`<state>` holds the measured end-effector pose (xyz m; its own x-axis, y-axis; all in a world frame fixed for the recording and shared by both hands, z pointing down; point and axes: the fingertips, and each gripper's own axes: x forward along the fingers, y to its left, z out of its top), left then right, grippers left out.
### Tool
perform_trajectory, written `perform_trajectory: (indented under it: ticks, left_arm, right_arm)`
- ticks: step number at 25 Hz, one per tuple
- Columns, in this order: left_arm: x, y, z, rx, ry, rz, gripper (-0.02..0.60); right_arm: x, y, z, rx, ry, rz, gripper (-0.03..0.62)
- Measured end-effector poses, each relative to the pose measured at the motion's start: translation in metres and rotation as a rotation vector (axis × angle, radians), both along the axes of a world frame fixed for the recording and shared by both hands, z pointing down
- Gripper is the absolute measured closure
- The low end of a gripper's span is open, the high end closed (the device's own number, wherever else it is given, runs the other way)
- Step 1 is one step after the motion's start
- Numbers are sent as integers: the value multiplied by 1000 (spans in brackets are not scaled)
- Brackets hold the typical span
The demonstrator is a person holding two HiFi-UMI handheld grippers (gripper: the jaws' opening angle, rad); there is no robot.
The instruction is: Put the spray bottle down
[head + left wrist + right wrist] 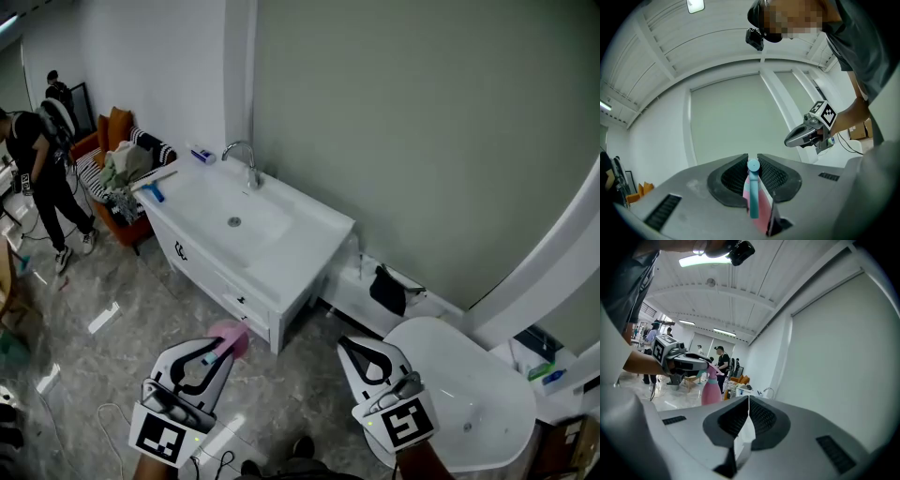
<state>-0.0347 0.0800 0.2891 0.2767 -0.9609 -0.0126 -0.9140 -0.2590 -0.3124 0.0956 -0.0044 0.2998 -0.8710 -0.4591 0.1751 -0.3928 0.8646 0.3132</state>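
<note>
Head view: you are holding the pink spray bottle (232, 337) in the left gripper (221, 350), above the floor (112, 366) by the vanity (309, 234). Left gripper view: its jaws are clamping the bottle's top. Right gripper view: the right gripper (748, 401) is sitting closed, empty.

Spray bottle (228, 339): pink body, light blue head. Left hand-held gripper (217, 354) and right hand-held gripper (349, 345): pale grey shells, black meshed jaw pads, each with a cube of black-and-white square markers. Washstand (281, 253): white, with silver tap (246, 159). Toilet (469, 394): white. Floor (122, 356): grey, marbled veining. Wall (422, 141): pale grey-green.
</note>
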Motion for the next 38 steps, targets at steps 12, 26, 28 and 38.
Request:
perform_trajectory:
  ticks: [12,26,28,38]
  left_arm:
    - [26,-48,5,-28,-17,-42,522]
    - [-9,-71,13,-44,-24,25,523]
    - [-26,-77,12,-38,-13,43,522]
    - [-95,-91,11,-4,7,121,523]
  right_arm:
    - [27,-49,1,2,-14,-48,585]
    - [-1,-69,19,-40,-4,22,583]
    - [-13,-70,18,-41,8,45,585]
    - [-80,-74,8,-13,6,122,585]
